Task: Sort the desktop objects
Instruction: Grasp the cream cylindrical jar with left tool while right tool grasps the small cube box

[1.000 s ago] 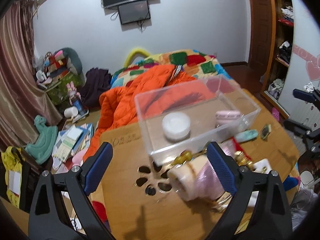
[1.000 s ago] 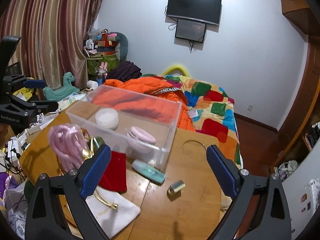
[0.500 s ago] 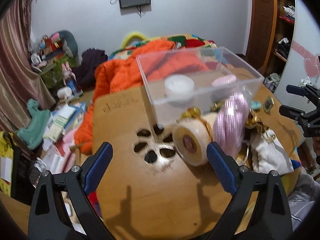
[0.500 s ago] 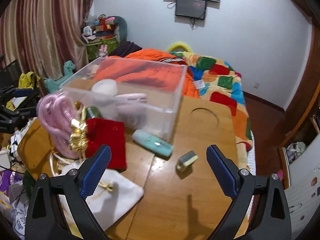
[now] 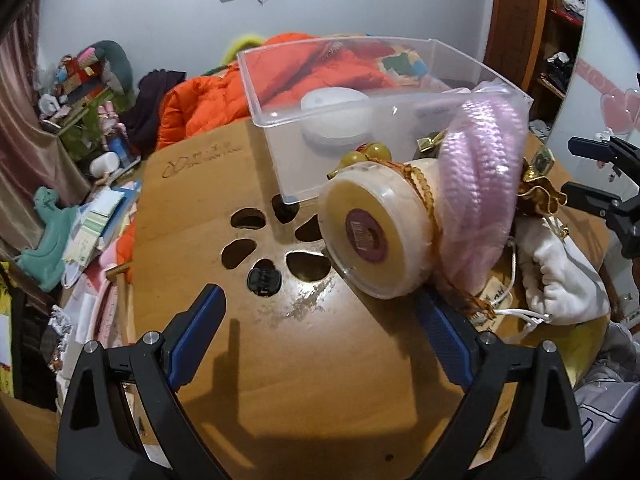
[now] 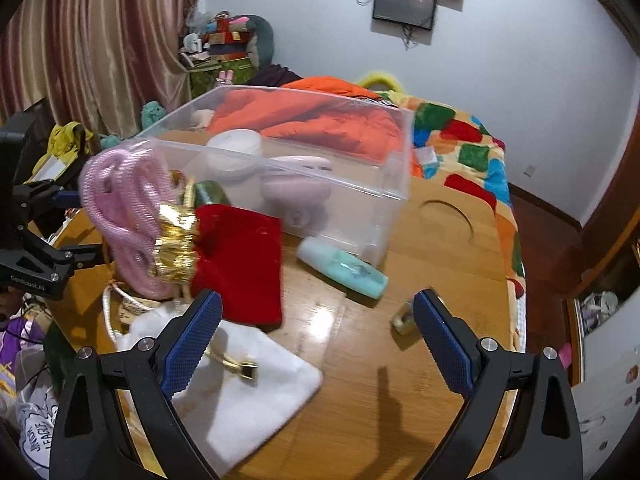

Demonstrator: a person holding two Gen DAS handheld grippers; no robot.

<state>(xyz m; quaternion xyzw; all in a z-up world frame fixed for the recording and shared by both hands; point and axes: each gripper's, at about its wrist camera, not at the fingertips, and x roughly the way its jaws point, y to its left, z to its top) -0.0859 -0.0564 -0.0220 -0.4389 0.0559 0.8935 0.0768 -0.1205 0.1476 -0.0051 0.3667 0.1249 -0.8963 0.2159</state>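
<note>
A clear plastic box (image 5: pixel 280 128) stands on the wooden table (image 5: pixel 304 380), with a white round jar (image 5: pixel 336 116) and a pink case (image 6: pixel 296 192) inside. In front of it lie a round cream tub (image 5: pixel 376 236) on its side, a pink coiled cord (image 5: pixel 480 184), a red and gold pouch (image 6: pixel 236 264), a white pouch (image 6: pixel 240 392), a mint tube (image 6: pixel 344 268) and a small gold clip (image 6: pixel 402 318). My left gripper (image 5: pixel 316 344) is open, low over the table before the tub. My right gripper (image 6: pixel 316 340) is open, between the red pouch and the clip.
The table has a flower of cut-out holes (image 5: pixel 276 240) and a round recess (image 6: pixel 448 216). A bed with an orange quilt (image 6: pixel 320 120) lies behind. Toys and papers clutter the floor (image 5: pixel 88 224) to the left. A wooden shelf (image 5: pixel 556 40) stands at the right.
Both grippers have moved lower and closer to the table objects. The tub and pink cord loom larger in the left view, the red pouch and tube in the right.
</note>
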